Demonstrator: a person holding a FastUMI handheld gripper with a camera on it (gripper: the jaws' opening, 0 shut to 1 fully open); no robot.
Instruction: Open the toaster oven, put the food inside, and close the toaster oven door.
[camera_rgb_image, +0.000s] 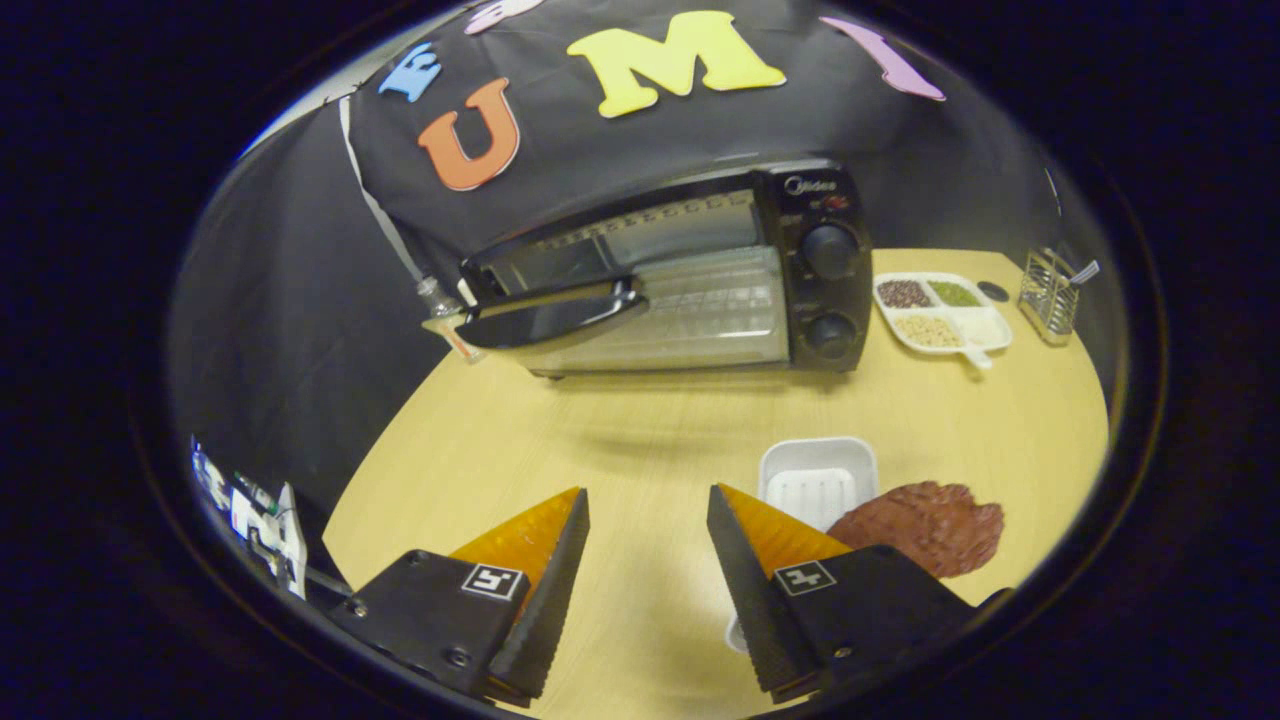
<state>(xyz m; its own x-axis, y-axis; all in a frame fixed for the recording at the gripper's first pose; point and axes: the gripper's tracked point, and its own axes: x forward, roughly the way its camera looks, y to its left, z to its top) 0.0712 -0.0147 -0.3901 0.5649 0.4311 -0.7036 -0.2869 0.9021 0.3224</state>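
Your tongs (648, 515) are spread wide over the table (620, 430), holding nothing. The toaster oven (680, 280) sits well ahead, its door partly open. The food (925, 525) lies just right of the right finger, touching a white tray (818, 478).

Staged kitchen booth

A toaster oven (680, 270) and divided snack tray (942, 312) sit on a wooden table (620, 450) against black cloth (300, 330).

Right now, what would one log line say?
tongs: open, empty | toaster oven: door closed | meat: on table beside white tray
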